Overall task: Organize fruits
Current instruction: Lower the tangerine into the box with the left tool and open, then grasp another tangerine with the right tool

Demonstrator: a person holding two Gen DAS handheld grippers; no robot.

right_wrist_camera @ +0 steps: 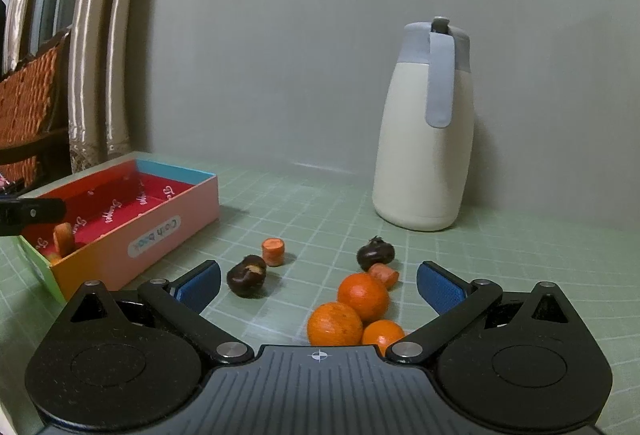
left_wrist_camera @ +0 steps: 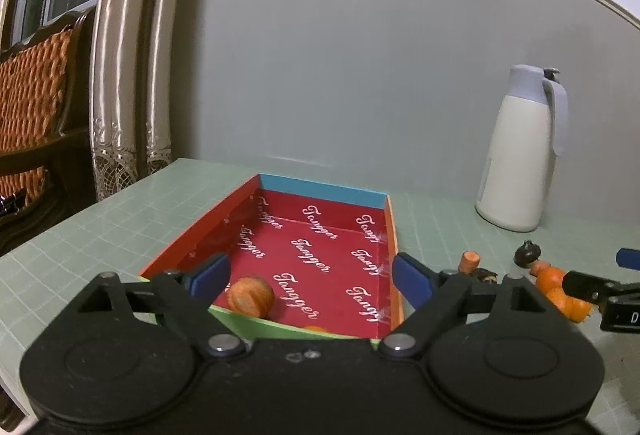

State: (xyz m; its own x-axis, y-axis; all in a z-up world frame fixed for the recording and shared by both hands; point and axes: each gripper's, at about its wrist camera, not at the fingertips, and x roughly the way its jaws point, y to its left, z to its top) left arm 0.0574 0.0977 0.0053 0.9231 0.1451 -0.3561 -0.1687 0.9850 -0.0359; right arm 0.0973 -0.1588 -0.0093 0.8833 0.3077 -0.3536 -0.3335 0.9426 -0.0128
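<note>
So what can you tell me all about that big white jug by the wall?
The jug is tall and creamy white, with a grey-blue top, a dark button on the lid and a long grey-blue handle down its side. It looks like smooth plastic or coated metal. It stands upright and closed on the green gridded mat, close to the grey wall, touching nothing else.

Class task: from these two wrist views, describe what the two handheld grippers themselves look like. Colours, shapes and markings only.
Both the left gripper and the right gripper are matte black, with two round disc housings, angled link arms on silver pivot pins, and blue ribbed pads. The right body has a ridged grey centre bearing a small white crosshair mark. No cables, hands or sleeves show.
</note>
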